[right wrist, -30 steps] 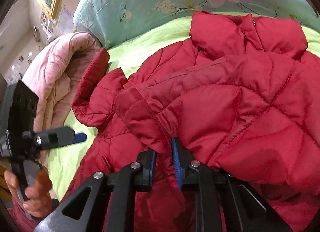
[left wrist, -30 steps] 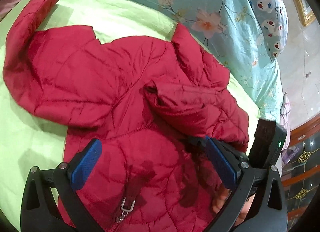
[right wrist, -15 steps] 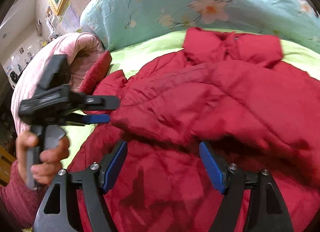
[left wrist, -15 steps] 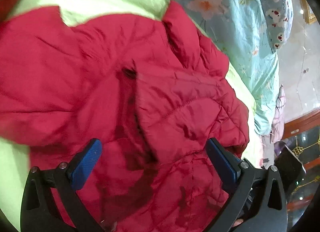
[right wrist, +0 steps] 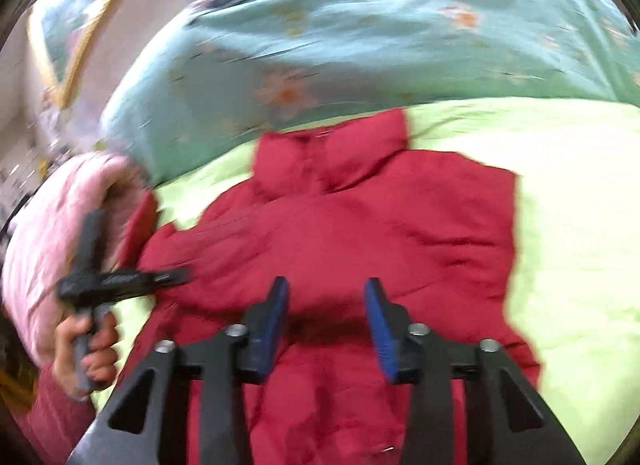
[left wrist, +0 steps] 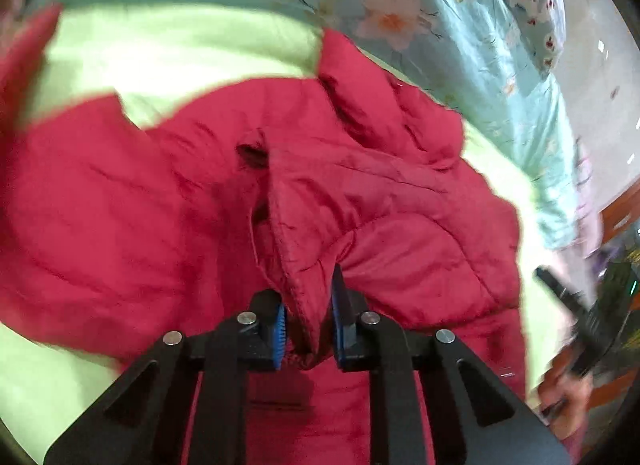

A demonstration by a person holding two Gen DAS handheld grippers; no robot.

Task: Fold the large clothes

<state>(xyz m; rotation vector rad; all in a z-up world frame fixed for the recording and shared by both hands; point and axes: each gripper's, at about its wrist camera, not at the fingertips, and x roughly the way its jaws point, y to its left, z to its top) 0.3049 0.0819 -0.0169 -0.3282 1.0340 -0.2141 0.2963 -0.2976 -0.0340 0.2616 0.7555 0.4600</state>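
A red quilted jacket (left wrist: 400, 225) lies spread on a lime-green bedsheet (left wrist: 160, 49). My left gripper (left wrist: 308, 325) is shut on the cuff end of the jacket's folded-in sleeve (left wrist: 296, 273). In the right wrist view the jacket (right wrist: 360, 233) lies with its collar (right wrist: 332, 153) toward the far side. My right gripper (right wrist: 326, 321) is open and empty above the jacket's lower middle. The left gripper (right wrist: 128, 277) also shows there at the left, held by a hand. The right gripper shows blurred in the left wrist view (left wrist: 584, 305).
A teal floral quilt (right wrist: 380, 45) is bunched along the far side of the bed. A pink padded garment (right wrist: 52, 225) lies at the left. A framed picture (right wrist: 80, 17) hangs on the wall. Wooden furniture (left wrist: 624, 209) stands at the right.
My right gripper let go of the sleeve, opened and drew back. My left gripper moved in and shut on the sleeve's cuff end.
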